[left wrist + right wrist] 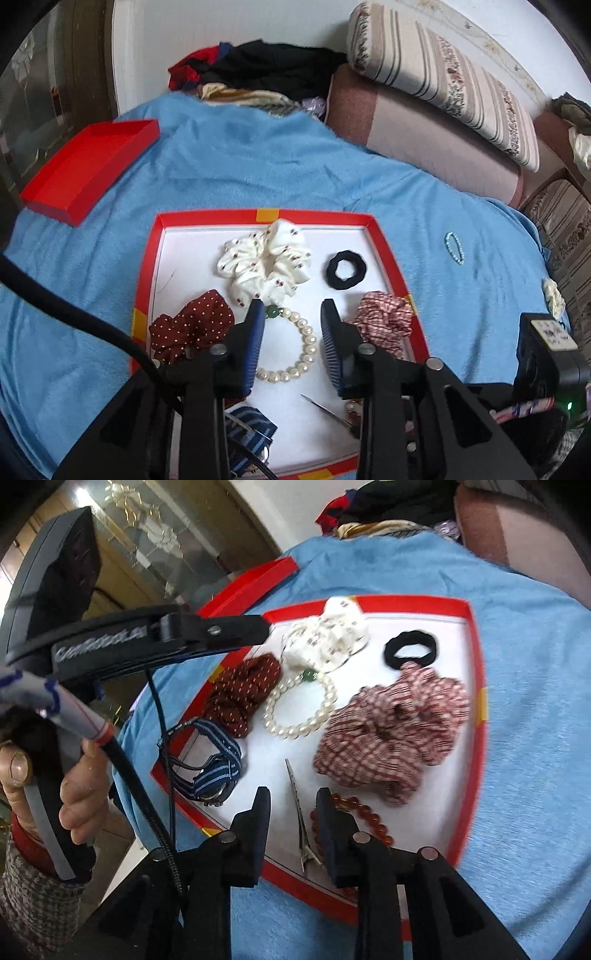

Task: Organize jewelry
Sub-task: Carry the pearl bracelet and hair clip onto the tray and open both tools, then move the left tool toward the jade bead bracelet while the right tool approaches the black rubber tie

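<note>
The left gripper (291, 314) hangs over the near half of the shallow red-rimmed white tray (391, 251), jaws spread wide and holding nothing, with the white pearl bracelet with one green bead (295, 343) lying on the tray floor between them. The right gripper (291, 797) hovers at the tray's near edge, also spread and empty; between its fingers lies the thin silver metal hair clip (299, 812), and the amber-red bead bracelet (369, 816) sits just beside its right finger. Left of that is the blue-striped strap watch (214, 771). Farther in, the dark red white-dotted scrunchie (192, 328) lies left of the pearls and the red-and-white checked scrunchie (384, 321) right of them. Beyond these rest the large white patterned scrunchie (266, 262) and, to its right, the small black hair tie (346, 268). Outside the tray on the blue fleece blanket (240, 173), a small turquoise bead bracelet (453, 248) lies to the right and the red box lid (88, 170) far left.
</note>
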`<state>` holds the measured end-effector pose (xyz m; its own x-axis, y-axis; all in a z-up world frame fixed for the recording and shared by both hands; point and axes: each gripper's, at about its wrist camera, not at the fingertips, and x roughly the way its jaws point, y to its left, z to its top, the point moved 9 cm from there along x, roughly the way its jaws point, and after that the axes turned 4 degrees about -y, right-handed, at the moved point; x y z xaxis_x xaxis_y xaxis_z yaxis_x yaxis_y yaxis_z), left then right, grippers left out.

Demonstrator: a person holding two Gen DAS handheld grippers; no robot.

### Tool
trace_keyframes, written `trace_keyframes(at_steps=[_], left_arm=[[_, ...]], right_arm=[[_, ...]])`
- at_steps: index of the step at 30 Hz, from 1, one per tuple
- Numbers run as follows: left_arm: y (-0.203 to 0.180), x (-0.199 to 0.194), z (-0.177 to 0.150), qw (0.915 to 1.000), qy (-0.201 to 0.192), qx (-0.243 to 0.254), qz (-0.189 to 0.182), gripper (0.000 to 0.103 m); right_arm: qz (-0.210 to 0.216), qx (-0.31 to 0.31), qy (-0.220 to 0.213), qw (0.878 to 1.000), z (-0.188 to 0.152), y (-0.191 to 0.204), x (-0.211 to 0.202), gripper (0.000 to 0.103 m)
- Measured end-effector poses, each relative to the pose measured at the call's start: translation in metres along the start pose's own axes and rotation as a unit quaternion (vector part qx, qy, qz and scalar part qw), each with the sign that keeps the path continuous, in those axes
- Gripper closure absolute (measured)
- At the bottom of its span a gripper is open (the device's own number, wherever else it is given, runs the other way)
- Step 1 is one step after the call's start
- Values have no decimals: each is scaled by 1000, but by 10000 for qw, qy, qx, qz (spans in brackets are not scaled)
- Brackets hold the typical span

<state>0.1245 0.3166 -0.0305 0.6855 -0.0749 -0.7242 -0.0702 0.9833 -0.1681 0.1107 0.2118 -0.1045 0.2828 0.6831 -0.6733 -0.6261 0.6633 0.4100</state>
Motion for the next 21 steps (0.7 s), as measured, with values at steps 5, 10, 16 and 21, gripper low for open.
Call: trace_keyframes(at_steps=[5, 10, 16, 21], left_arm=[[-22, -28, 4, 9993, -237, 193, 212, 64], [-49, -53, 1, 9955, -461, 540, 635, 59], [-87, -66, -12, 9878, -609, 944, 1081, 58], [-121, -68, -25, 9878, -572, 1065, 982, 58]], right_arm=[[-239, -79, -248, 9994, -4, -7, -39, 72], [-623, -56, -465, 9970, -21, -27, -82, 66], [-1065, 358, -664, 9914, -41, -68, -133, 63], [-1489, 647, -852, 9830, -58, -105, -173, 61]])
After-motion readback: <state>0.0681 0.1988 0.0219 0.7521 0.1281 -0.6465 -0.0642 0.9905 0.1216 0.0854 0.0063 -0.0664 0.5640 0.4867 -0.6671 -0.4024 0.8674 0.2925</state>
